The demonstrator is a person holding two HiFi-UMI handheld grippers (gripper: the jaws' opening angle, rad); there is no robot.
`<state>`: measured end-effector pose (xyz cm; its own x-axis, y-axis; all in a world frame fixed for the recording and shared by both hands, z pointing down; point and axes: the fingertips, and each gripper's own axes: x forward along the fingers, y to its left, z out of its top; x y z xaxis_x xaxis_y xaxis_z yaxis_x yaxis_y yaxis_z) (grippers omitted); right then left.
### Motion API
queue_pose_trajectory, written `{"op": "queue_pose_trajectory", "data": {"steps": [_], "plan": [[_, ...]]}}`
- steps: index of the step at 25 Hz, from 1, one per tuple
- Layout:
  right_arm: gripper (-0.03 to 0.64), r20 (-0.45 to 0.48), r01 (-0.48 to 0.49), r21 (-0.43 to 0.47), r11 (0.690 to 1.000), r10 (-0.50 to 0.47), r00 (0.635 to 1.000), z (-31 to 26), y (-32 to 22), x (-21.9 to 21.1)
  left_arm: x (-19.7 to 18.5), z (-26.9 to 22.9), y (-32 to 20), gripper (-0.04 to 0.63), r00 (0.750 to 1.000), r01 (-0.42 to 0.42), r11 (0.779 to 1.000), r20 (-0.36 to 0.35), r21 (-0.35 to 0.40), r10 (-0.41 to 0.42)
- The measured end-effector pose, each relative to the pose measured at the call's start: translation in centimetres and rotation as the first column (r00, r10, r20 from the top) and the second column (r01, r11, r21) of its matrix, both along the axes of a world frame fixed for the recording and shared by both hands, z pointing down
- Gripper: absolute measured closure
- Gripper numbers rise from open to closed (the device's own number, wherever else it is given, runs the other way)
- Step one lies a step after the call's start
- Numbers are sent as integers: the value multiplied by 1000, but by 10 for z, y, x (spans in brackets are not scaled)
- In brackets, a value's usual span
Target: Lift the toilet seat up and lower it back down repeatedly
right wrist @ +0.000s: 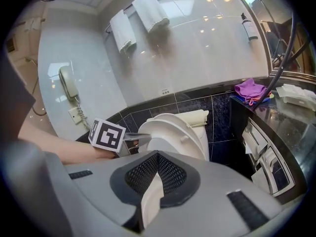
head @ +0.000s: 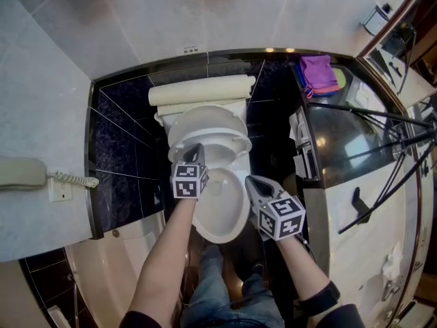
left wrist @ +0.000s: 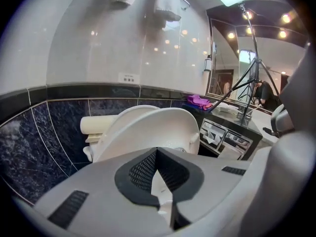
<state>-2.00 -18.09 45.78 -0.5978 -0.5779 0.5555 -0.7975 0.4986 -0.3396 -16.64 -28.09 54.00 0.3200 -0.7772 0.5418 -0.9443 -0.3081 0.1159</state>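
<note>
Over the white toilet bowl (head: 220, 229), the toilet seat (head: 205, 123) is seen tilted up toward the dark tiled wall (head: 130, 115), clear of the rim. The left gripper (head: 195, 149) is held with its jaws closed together and empty, its tips at the seat's left edge, though contact cannot be confirmed. The right gripper (head: 254, 183) is likewise closed on nothing, held just beside the bowl's right rim.

Wall phone (head: 20, 173), purple cloth (head: 317, 72), hanging towels (right wrist: 150, 10), dark wall tiles (head: 123, 190)
</note>
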Motion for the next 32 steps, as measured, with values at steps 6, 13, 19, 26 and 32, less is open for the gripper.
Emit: {"op": "queue_pose_trajectory", "data": {"steps": [6,13,19,26,32], "plan": [[600,-9,16,5,1000,-16,1000,3,-4,-7,-9,-1,-15,604,1000,-2,1000,28,-1,2],[600,-41,40,24,999,-39,998,3,-3,-15,-11,-10,0,604,999,-13,1000,46,-2,13],[600,-49,62,54,997,-59,997,-17,10,-10,-3,-49,37,604,998,-13,1000,61,18,12],[600,-86,146,113,983,-137,987,-56,52,1,13,-115,126,604,997,2,999,73,34,-4],[600,-100,176,158,972,-162,982,-91,96,32,28,-171,211,604,996,25,996,84,81,-32]]}}
